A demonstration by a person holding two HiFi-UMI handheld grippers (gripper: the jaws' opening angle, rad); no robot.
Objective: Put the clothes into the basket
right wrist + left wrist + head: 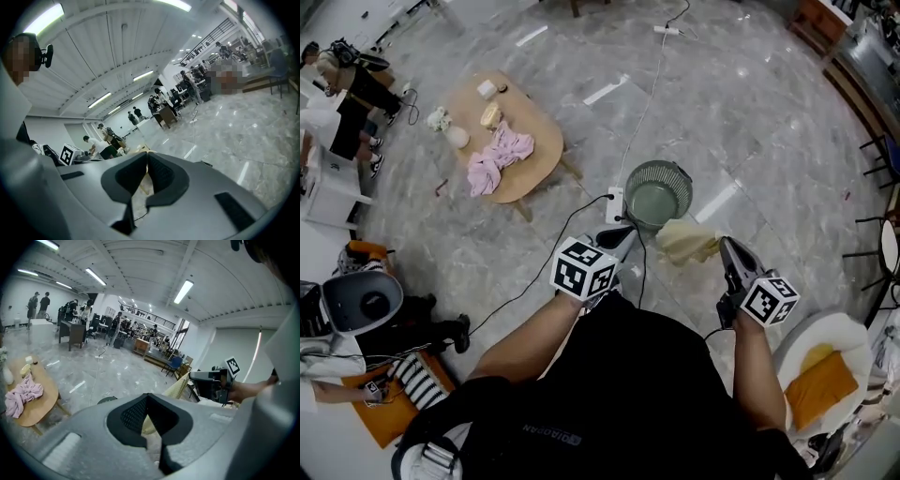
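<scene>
Under me, grey marble floor [750, 112] carried round green mesh basket [675, 169], white power strip [614, 204], oval wooden table [539, 150] with crumpled pink cloth [497, 157].

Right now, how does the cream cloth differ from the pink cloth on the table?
The cream cloth is pale yellow; the pink cloth is pink. The cream cloth hangs in the air beside the basket, pinched in the jaws of the left gripper and the right gripper. The pink cloth lies bunched on the wooden table, farther from the basket. Both are crumpled, and neither is in the basket.
</scene>
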